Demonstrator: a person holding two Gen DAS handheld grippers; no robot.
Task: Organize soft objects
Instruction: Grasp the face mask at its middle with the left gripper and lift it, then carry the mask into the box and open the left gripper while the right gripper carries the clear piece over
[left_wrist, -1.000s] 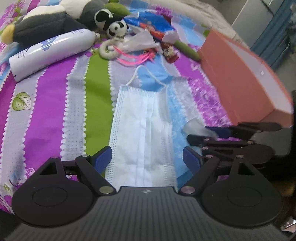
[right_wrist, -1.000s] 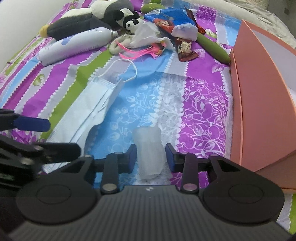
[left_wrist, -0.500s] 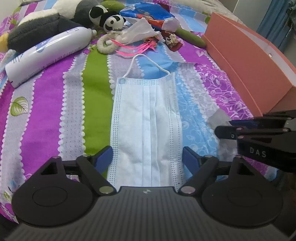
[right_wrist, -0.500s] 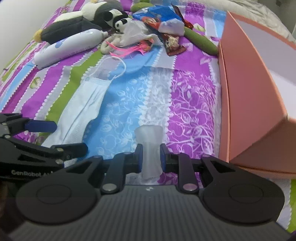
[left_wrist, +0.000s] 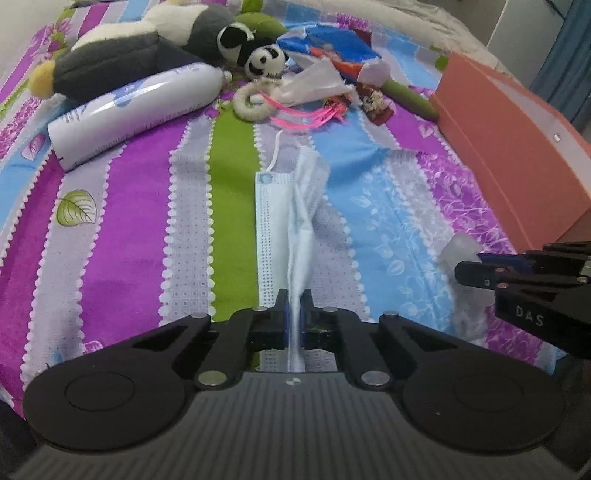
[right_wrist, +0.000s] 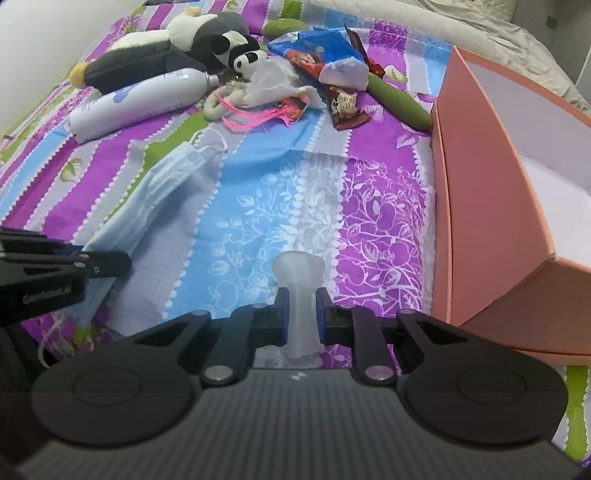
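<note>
The left gripper (left_wrist: 294, 295) has its jaws pinched tight on the near end of a pale blue face mask (left_wrist: 295, 206), which bunches into a raised ridge running away toward twelve o'clock over the striped bedspread (left_wrist: 140, 221), its white ear loop lying at the far end. The right gripper (right_wrist: 300, 301) has its blue-padded jaws closing on a small translucent soft cup (right_wrist: 300, 291), squeezing its middle into a waist while the flared rim pokes out ahead. From the left wrist view that gripper sits at about three o'clock of the mask; from the right wrist view the mask stretches off toward ten o'clock. An open salmon-pink box (right_wrist: 491, 206) stands at the cup's two o'clock. Farther up the bed lie a plush panda (left_wrist: 147, 51), a white bottle (left_wrist: 136, 110) on its side, crinkled wrappers (right_wrist: 321, 51) and a green plush stick (right_wrist: 399, 99).
</note>
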